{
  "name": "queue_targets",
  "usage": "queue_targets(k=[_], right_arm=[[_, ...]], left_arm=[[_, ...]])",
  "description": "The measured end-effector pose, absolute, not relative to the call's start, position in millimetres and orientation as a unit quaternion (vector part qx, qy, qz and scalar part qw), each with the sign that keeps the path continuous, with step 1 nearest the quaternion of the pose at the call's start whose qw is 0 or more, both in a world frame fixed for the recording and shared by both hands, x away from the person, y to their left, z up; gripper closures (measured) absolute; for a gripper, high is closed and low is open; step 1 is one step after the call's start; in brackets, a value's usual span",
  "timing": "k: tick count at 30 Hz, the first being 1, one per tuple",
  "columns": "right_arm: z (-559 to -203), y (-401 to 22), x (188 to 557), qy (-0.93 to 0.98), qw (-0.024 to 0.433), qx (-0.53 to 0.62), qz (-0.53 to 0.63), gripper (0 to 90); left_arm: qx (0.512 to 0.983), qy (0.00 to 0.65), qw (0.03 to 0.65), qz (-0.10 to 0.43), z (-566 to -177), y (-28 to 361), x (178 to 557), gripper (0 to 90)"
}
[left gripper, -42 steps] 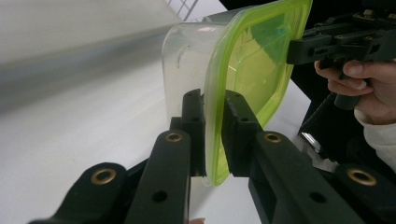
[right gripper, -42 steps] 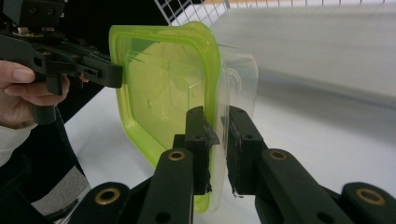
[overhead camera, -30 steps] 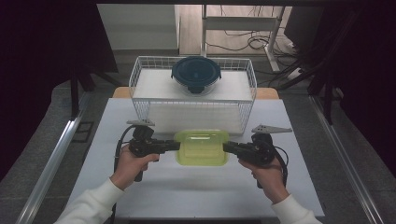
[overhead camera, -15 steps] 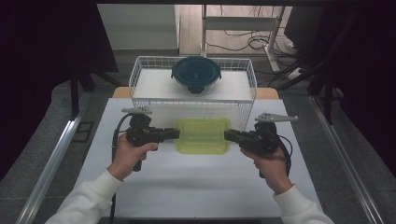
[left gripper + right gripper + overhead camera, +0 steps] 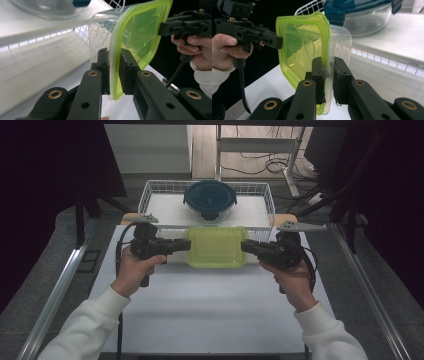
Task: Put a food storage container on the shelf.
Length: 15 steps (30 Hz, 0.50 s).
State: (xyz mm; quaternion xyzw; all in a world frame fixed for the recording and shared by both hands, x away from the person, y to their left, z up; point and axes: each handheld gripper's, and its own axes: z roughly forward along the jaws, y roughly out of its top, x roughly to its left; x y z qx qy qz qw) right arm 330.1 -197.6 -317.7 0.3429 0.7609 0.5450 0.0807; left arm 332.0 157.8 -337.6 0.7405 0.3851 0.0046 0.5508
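Clearly, the left gripper and right gripper each clamp an end rim of the green-lidded clear container. Its base is hidden from above by the lid, and it overlaps the wire basket's front edge.

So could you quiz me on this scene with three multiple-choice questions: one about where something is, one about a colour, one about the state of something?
1. Where is the round container with the dark blue lid?
A. In the white wire basket
B. On the floor
C. In a person's hand

2. What colour is the lid of the rectangular container?
A. Red
B. Yellow-green
C. Black

3. How is the rectangular container held?
A. Lying untouched on the table
B. By one pair of tongs only
C. Clamped at opposite ends by both tongs

Answers:
1. A: it sits inside the basket at the table's far end.
2. B: the lid shows yellow-green over a clear body.
3. C: the left tongs and right tongs each pinch a rim.
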Motion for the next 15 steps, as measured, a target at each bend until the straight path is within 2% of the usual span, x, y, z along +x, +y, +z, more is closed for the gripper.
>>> queue_targets(k=[15], right_arm=[[-286,-193,354,0.758,0.081,0.335,0.554,80.3]], left_arm=[[0.736,0.384,0.557,0.016,-306,164,354,81.0]])
